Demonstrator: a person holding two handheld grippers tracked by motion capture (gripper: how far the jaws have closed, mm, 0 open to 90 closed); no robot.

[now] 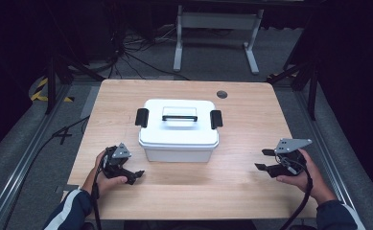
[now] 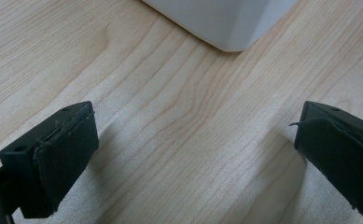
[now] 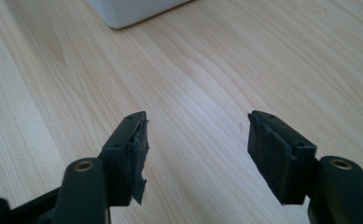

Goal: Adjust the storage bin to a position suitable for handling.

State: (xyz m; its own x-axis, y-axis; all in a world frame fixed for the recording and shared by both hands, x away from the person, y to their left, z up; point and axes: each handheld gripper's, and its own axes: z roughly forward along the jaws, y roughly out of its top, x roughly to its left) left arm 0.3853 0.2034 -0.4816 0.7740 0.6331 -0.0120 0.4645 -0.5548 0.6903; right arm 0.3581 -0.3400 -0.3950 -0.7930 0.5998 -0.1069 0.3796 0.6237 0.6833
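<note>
Black padded fingers (image 2: 62,154) of left gripper (image 1: 129,175) spread wide, empty; right gripper (image 1: 265,160) likewise parted, frayed pads over pale grained wooden tabletop (image 1: 232,187). Centre frame from above: white rounded plastic box (image 1: 178,129), black side latches, clear handle.

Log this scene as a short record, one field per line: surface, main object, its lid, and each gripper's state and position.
surface: wooden table
main object: white storage box, near the table's centre
lid: on, black latch at each end, handle on top
left gripper: open, holding nothing, near the box's front left corner
right gripper: open, holding nothing, apart from the box on its right
</note>
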